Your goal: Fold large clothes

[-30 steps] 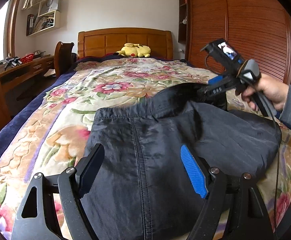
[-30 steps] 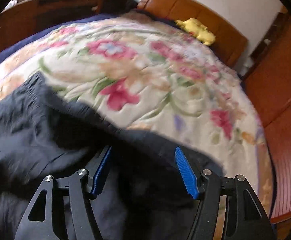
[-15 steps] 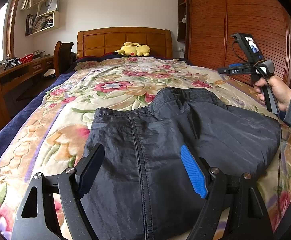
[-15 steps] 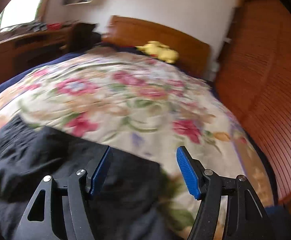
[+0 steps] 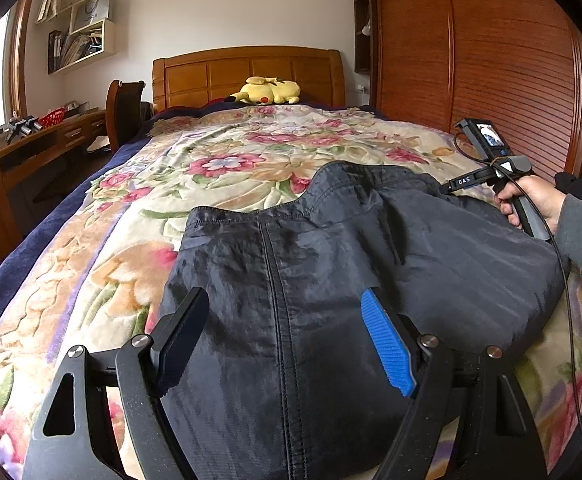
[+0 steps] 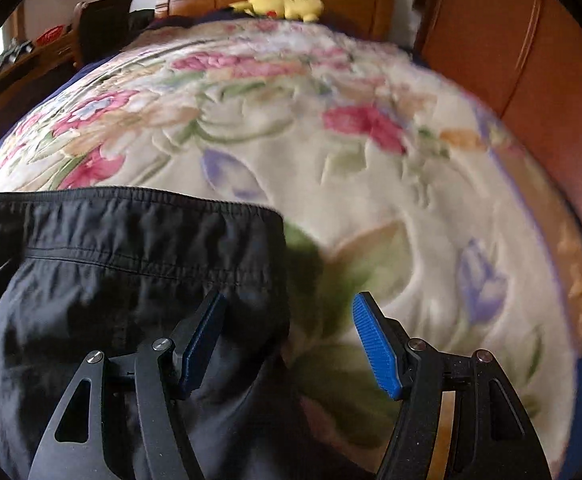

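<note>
Black jacket (image 5: pixel 331 264) lay folded on the floral bed (image 5: pixel 219 160), with the left claw (image 5: pixel 287 344) gaping empty above it and the right claw (image 6: pixel 289 340) wide open, empty, at its three-o'clock edge.

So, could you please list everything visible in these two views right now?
jacket: one, black, spread on the near end of the bed
blanket: one, floral cream and pink, covering the bed
plush toy: one, yellow, at the headboard
headboard: one, brown wood, far end
wardrobe: one, reddish wood, right of the bed
desk: one, wood, left of the bed
chair: one, dark wood, at the desk
shelves: white, on the left wall
left gripper: open, over the jacket
right gripper: open, at the jacket's right edge
hand: one, holding the right gripper
</note>
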Demonstrator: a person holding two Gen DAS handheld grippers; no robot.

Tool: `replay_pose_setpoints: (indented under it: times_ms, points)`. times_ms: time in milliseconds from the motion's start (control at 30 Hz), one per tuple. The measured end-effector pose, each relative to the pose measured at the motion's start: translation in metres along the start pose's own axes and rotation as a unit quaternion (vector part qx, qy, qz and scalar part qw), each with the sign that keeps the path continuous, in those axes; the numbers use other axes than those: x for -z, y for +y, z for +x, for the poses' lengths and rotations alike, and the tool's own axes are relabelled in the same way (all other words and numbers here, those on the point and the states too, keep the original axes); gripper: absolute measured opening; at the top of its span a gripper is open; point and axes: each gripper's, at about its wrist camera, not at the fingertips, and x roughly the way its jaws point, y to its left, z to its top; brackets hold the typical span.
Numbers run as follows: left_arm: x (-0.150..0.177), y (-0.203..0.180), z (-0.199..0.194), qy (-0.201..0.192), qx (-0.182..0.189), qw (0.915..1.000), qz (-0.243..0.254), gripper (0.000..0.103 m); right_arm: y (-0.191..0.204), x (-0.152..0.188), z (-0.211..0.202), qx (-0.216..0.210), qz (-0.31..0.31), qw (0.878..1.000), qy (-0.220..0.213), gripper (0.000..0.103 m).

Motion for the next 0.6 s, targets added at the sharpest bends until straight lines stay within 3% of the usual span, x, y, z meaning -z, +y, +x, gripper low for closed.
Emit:
replay_pose_setpoints:
  times_ms: [100,167,233,267,367,467,533,600]
  points:
    - [0.0,0.0,0.003,0.005,-0.001,1.0,0.0,0.079,-0.011,0.0,0.016,-0.044,0.014,0.998,0.034,0.065]
    - [0.001,-0.001,0.005,0.008,0.001,1.0,-0.001,0.079,-0.012,0.005,0.017,-0.074,0.011,0.997,0.035,0.048]
    - [0.0,-0.003,0.006,0.008,0.003,1.0,0.001,0.079,-0.017,-0.001,0.02,-0.092,0.002,0.995,0.023,0.017]
    - [0.0,-0.004,0.006,0.008,0.003,1.0,0.004,0.079,-0.014,0.001,0.017,-0.096,-0.008,0.995,0.018,0.01]
    - [0.001,-0.007,0.008,0.01,0.002,0.9999,0.008,0.079,-0.015,-0.001,0.0,-0.072,-0.039,0.997,-0.009,0.005]
    - [0.002,-0.004,0.008,0.011,0.0,0.9999,0.006,0.079,-0.041,-0.009,-0.036,-0.013,0.001,0.997,-0.079,0.005]
    - [0.003,0.0,0.009,0.013,-0.001,0.9999,0.003,0.079,-0.055,-0.008,-0.039,-0.01,0.036,0.997,-0.064,0.005]
    - [0.004,0.003,0.009,0.015,-0.001,0.9999,-0.003,0.079,-0.053,-0.005,-0.032,0.008,0.026,0.999,-0.038,0.006]
